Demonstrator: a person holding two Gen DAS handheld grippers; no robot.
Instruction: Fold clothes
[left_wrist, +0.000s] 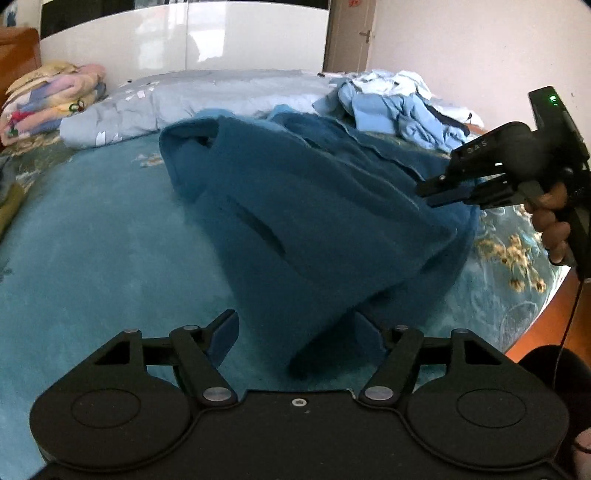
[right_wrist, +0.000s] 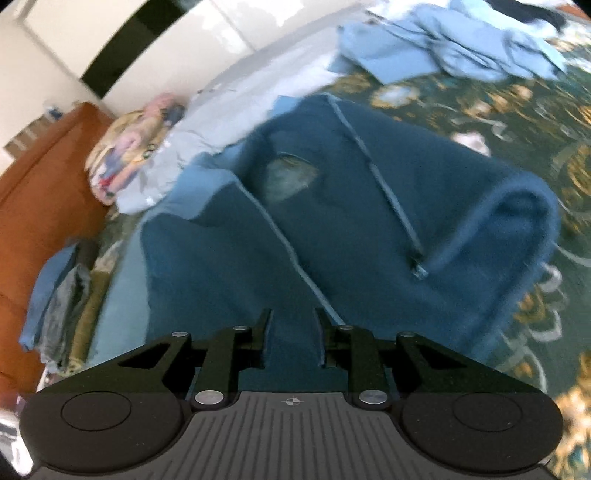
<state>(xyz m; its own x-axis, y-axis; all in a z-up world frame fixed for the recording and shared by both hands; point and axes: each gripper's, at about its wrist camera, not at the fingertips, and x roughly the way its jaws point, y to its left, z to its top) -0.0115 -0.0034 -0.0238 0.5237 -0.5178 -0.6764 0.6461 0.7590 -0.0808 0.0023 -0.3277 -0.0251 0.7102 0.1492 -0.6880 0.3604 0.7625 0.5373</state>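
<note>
Bed (left_wrist: 92, 240): teal floral cover, carrying all items. Dark blue garment (left_wrist: 303, 206): fleece-like, with a zip and a slit pocket, lying rumpled in the middle of the bed, its right edge lifted. Left hand-held gripper (left_wrist: 295, 336): released, jaws standing wide, a hanging fold of the garment between them; the left pad is clear of the cloth, and contact at the right finger cannot be told. Right hand-held gripper (right_wrist: 293, 339): jaws narrowly parted with the garment's cloth between them; in the left wrist view the same tool (left_wrist: 447, 192) shows at the right edge, its tips clenched on the lifted edge of the garment, a person's hand (left_wrist: 550, 221) around the grip. Pale blue clothes (left_wrist: 391, 107): a loose heap at the far right of the bed. Light grey quilt (left_wrist: 192, 99): folded along the far side, just behind the garment. Patterned blankets (left_wrist: 48, 103): a folded stack at the far left. White headboard (left_wrist: 184, 33): behind the bed. Orange-brown panel (right_wrist: 44, 199): at the left, beside the stack.
</note>
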